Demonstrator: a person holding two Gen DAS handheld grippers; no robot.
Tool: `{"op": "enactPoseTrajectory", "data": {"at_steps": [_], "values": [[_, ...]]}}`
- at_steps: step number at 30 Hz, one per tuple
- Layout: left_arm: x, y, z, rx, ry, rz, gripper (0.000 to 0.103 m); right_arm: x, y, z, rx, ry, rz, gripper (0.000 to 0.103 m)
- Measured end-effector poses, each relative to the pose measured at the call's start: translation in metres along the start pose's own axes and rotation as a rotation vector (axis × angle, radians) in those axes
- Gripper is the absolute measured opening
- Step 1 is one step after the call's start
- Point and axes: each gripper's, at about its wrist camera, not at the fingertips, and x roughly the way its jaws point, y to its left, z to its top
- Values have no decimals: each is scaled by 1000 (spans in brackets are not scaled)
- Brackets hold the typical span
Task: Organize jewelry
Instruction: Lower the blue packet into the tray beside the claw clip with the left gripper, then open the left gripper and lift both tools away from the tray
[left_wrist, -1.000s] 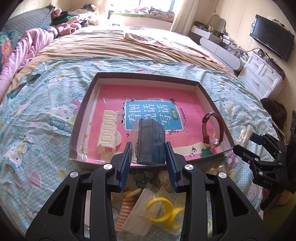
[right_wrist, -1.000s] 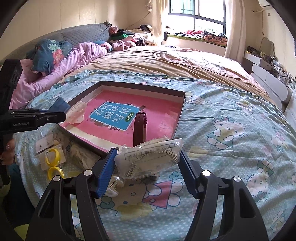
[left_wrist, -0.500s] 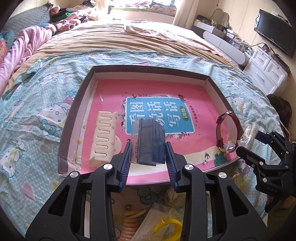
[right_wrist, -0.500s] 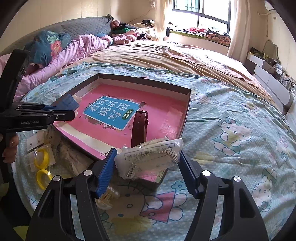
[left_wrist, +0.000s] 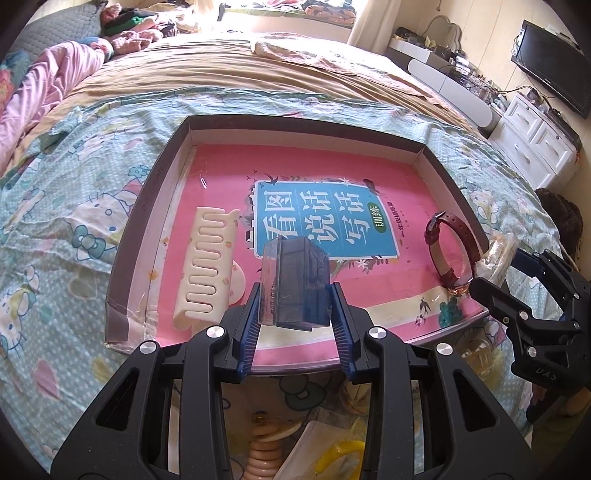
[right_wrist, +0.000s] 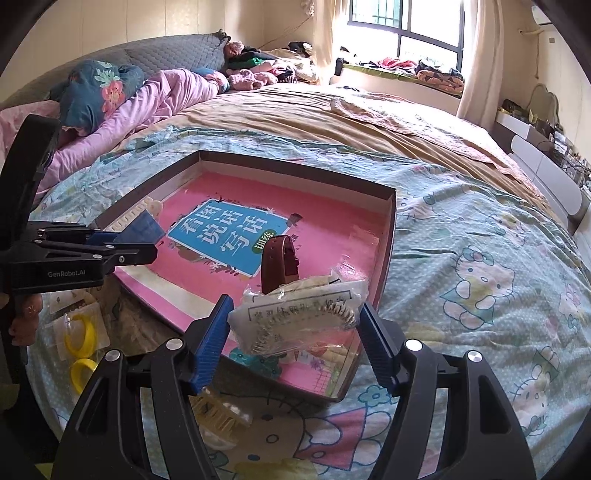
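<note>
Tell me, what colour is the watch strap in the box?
The watch strap is dark reddish-brown. It shows best in the left wrist view.

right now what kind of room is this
A bedroom, most likely: the work happens on a wide bed with a cartoon sheet, pillows lie at its head, and a wall TV hangs above white drawers.

Left gripper (left_wrist: 295, 314) jaws clamp dark clear box (left_wrist: 295, 286) above tray (left_wrist: 147, 206).

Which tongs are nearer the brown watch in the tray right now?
Right. The right tongs, holding a plastic packet, sit just beside the watch. The left tongs grip a clear box farther off, mid-tray.
</note>
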Motion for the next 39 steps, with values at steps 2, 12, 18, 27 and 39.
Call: {"op": "enactPoseTrajectory", "data": {"at_steps": [2,12,18,27,39], "values": [[0,0,0,-1,0,0,28,1,0,0,3,2,-2,67],[-1,3,-2,-9,0,-1,28,0,1,-1,7,5,-5,68],[-4,2,-3,-2,-5,-5,28,-5,-1,-2,18,-4,-12,72],[-9,2,-2,-7,-15,-10,28,-27,-6,-3,50,-47,-17,87],[-34,-1,-4,-7,-57,-19,58,-66,-7,-4,72,-109,-32,95]]}}
